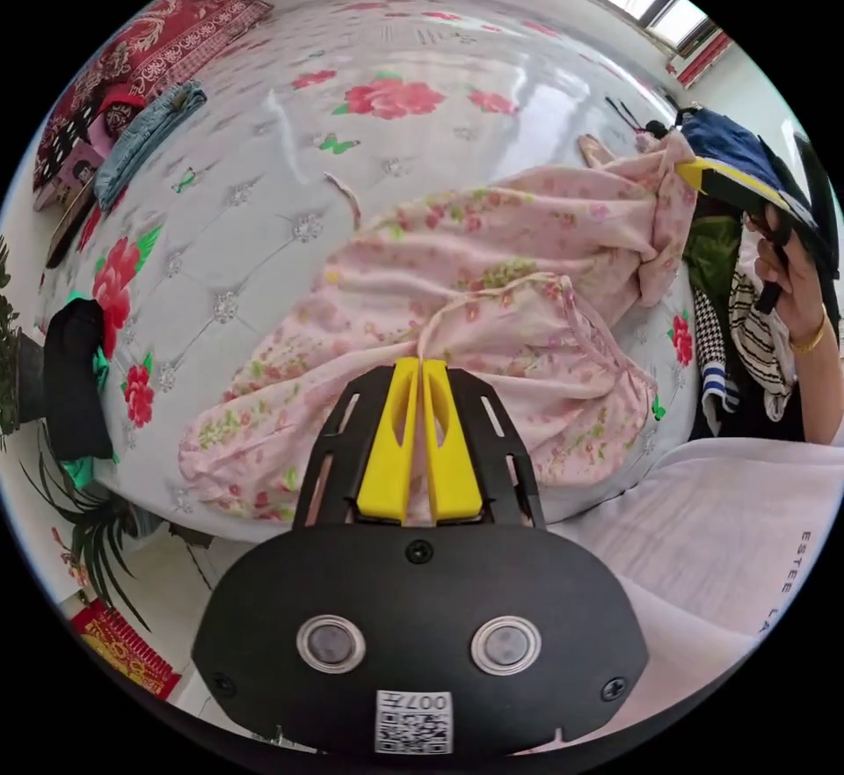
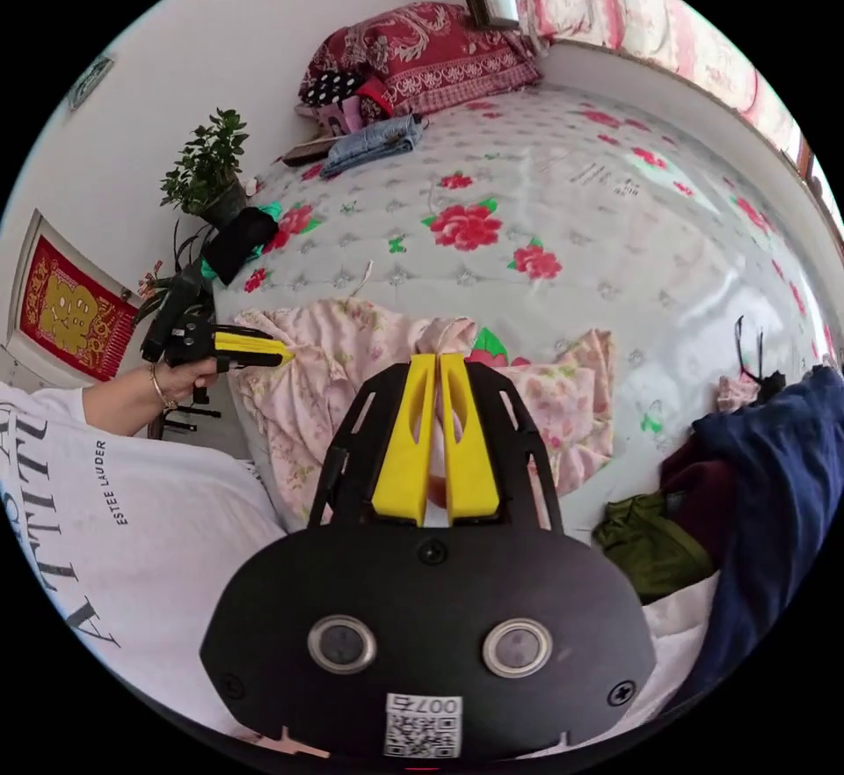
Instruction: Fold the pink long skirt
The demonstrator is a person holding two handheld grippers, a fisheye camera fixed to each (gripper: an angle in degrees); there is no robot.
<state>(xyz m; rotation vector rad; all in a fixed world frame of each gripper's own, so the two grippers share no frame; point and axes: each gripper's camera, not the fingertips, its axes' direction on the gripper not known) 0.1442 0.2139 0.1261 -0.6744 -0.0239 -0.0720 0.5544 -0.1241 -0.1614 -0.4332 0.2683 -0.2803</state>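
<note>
- Left hand-held gripper point(image 1: 420, 363) clenched on a bunched fold of skirt point(image 1: 492, 282); right hand-held gripper point(image 2: 437, 359) likewise pinching cloth.
- Lies crumpled on bed point(image 1: 290, 168), near its edge.
- Looks light, thin, floppy; likely to sag and slip.
- Best gripped along hem or waistband edge.

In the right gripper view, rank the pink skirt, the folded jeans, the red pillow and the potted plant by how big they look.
Largest to smallest, as they appear:
1. pink skirt
2. red pillow
3. potted plant and folded jeans, too alike to rank.
The skirt lies nearest the camera, so its true size stays unsure.
</note>
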